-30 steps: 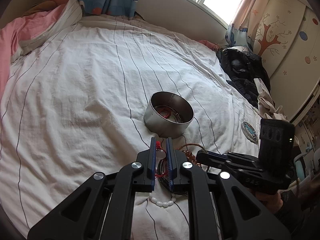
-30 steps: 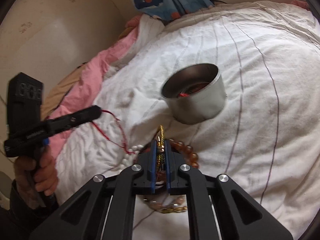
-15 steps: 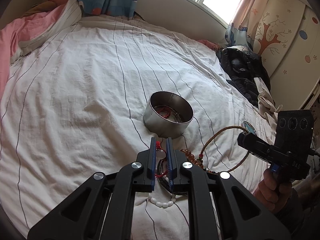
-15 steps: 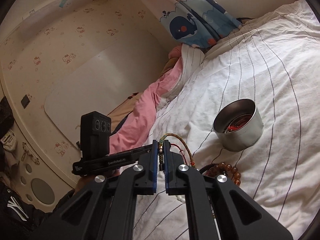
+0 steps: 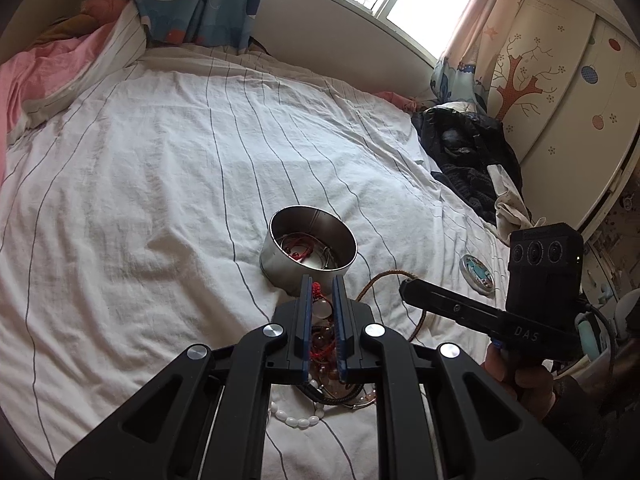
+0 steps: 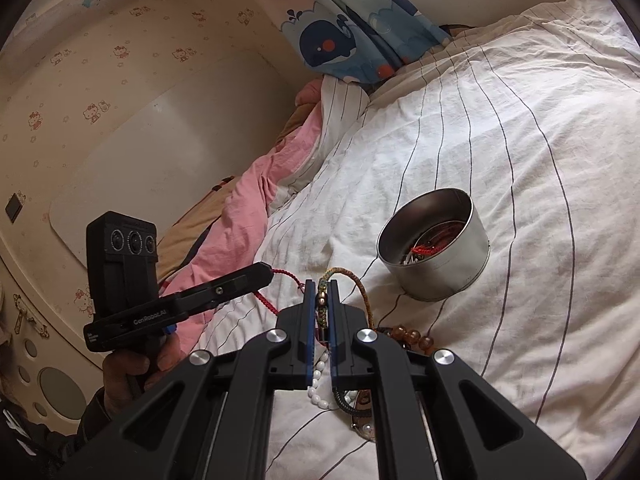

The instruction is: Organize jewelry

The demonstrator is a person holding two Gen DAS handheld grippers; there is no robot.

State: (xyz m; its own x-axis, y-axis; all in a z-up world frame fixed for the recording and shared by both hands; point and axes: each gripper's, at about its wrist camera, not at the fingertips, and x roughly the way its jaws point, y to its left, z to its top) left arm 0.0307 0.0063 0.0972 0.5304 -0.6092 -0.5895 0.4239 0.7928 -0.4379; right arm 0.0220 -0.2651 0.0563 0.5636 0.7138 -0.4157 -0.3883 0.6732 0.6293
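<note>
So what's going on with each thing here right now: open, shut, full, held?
Tin: open, upright, jewelry inside.
Right gripper: jaws shut on braided cord bracelet.
Left gripper: jaws shut on red cord.
Jewelry pile: loose on the sheet.

The wide striped bed (image 5: 140, 184) lies open left of and beyond the tin (image 5: 308, 250). Nearer, the heap of beads (image 6: 408, 338) crowds the sheet; dark clothes (image 5: 468, 160) block the right edge.
</note>
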